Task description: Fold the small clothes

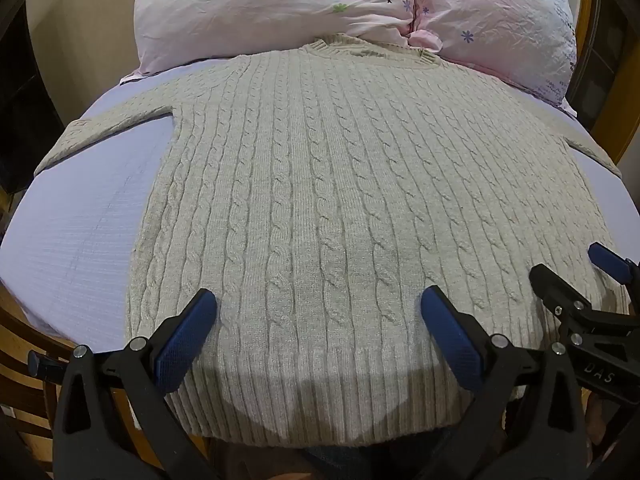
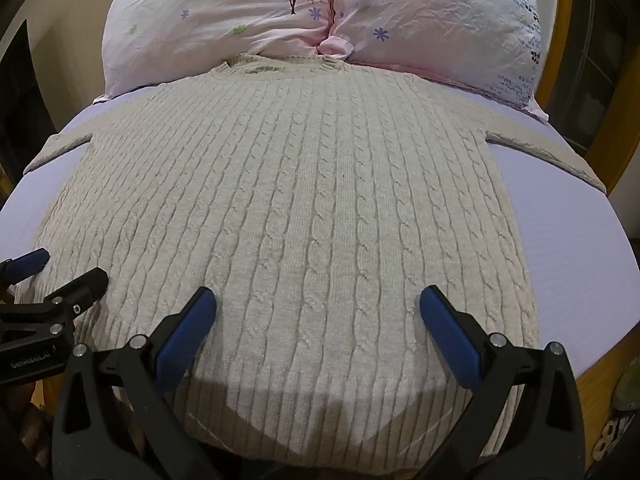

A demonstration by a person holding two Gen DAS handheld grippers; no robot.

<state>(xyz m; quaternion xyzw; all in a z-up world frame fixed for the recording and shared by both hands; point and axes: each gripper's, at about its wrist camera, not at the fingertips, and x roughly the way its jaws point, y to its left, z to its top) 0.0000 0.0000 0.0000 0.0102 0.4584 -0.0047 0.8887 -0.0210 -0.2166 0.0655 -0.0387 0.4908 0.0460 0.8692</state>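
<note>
Bed: we see one bed [image 1: 72, 216], dressed in a pale lavender sheet, carrying everything else in both views.

Pillows: we count two pillows [image 1: 272, 12], pink with small flower prints and a tree motif, lying side by side at the far end of the bed; their inner edges meet just behind the sweater's collar.

Sweater: we count one sweater [image 1: 320, 200], cream cable-knit, laid flat on the bed with its collar toward the pillows and its ribbed hem toward us. Both sleeves run outward to the bed's edges. The hem hangs slightly past the near edge of the bed.

Sweater against the tongs: in each wrist view the lower body of the sweater shows in the gap between the fingers, with the hem just below them; we cannot tell whether any finger touches the knit.

Left tongs: we see the left tongs [image 1: 318, 306] with their blue-padded fingers spread wide apart, nothing held, over the left part of the hem region.

Right tongs: we see the right tongs [image 2: 318, 304] likewise spread wide and holding nothing, over the right part of the hem region, just beside the left pair.

Count of tongs: two, each showing at the edge of the other's view.
</note>
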